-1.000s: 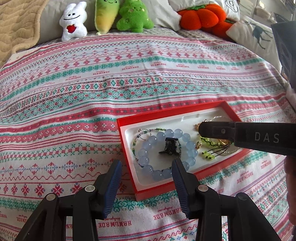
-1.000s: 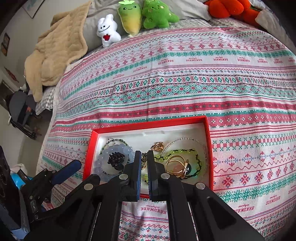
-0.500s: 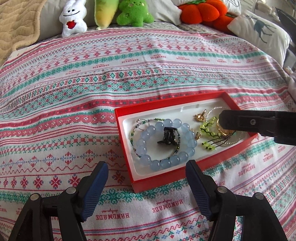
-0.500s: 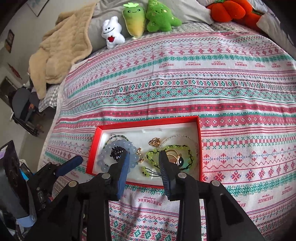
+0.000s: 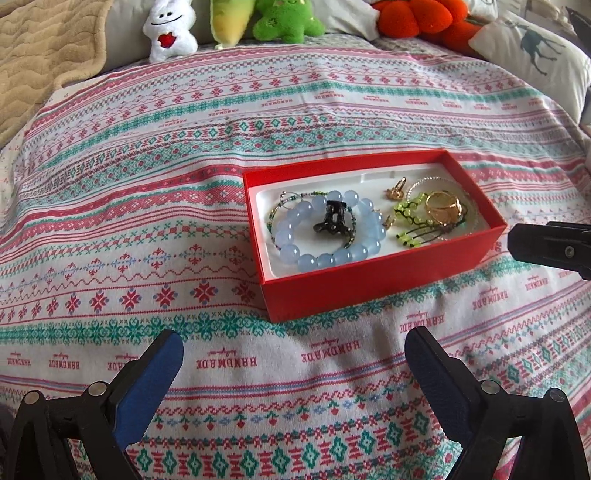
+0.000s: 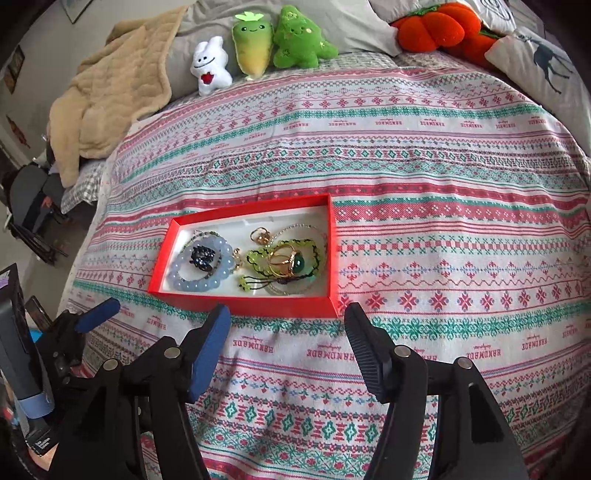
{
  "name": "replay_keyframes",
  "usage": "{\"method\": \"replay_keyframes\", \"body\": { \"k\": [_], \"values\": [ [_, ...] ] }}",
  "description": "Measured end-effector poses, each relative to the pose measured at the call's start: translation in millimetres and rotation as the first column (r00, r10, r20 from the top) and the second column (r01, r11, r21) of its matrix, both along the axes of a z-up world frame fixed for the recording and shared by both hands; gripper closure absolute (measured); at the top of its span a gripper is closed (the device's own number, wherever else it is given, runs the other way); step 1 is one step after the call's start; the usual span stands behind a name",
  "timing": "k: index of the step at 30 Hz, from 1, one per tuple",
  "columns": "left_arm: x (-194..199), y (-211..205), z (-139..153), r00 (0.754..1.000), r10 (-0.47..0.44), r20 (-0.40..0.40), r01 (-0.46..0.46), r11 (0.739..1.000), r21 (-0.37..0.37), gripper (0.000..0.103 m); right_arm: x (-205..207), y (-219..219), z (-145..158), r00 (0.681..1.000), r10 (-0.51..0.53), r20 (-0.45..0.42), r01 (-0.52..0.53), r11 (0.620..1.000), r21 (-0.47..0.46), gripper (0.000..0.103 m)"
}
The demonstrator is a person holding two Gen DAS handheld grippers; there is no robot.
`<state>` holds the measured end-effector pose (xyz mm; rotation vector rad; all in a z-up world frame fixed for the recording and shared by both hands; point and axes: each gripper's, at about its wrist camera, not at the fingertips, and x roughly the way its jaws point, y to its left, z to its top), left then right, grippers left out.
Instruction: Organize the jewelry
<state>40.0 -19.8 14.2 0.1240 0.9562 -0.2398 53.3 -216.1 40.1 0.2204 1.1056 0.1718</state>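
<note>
A red box (image 5: pixel 369 284) with a white lining lies on the patterned bedspread; it also shows in the right wrist view (image 6: pixel 258 304). Inside lie a pale blue bead bracelet (image 5: pixel 325 254) (image 6: pixel 201 280), a black hair claw (image 5: pixel 330 221) (image 6: pixel 202 256), a green braided cord bracelet (image 5: pixel 410 210) (image 6: pixel 258 256), gold rings (image 5: pixel 443 210) (image 6: pixel 282 260) and a small gold charm (image 5: pixel 395 192). My left gripper (image 5: pixel 293 354) is open and empty, just in front of the box. My right gripper (image 6: pixel 288 332) is open and empty, at the box's near edge.
Plush toys (image 6: pixel 255 48) line the pillows at the back, with an orange pumpkin plush (image 6: pixel 432 26) and a deer cushion (image 6: pixel 543 62) at the right. A beige blanket (image 6: pixel 107 96) lies at the back left. The bed's left edge (image 6: pixel 88 236) drops to the floor.
Both grippers have opened wide and pulled back from the box. The right gripper was shut over the jewelry a second ago and now stands open outside the box.
</note>
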Motion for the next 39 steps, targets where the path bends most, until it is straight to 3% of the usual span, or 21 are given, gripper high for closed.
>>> {"method": "replay_keyframes", "body": {
  "k": [5,8,16,39],
  "values": [
    [-8.3,1.6,-4.7,0.998,0.036,-0.047,-0.035,0.999,0.014,0.001,-17.9,-5.0,3.3,0.999,-0.039,0.023,0.040,0.998,-0.056,0.007],
    [-10.6,2.8,-7.1,0.995,0.064,-0.076,-0.064,0.998,0.013,0.001,-26.8,-6.7,2.2,0.997,-0.075,0.027,0.078,0.991,-0.105,0.000],
    [-15.8,6.3,-8.6,0.987,0.146,-0.066,-0.143,0.989,0.036,0.001,-37.9,-3.8,-10.9,0.994,-0.104,-0.023,0.099,0.981,-0.167,0.000],
    [-15.4,3.9,-13.8,0.986,0.152,-0.075,-0.149,0.988,0.048,0.001,-35.6,14.3,-20.7,0.996,-0.067,-0.058,0.053,0.976,-0.211,0.000]
  ]
}}
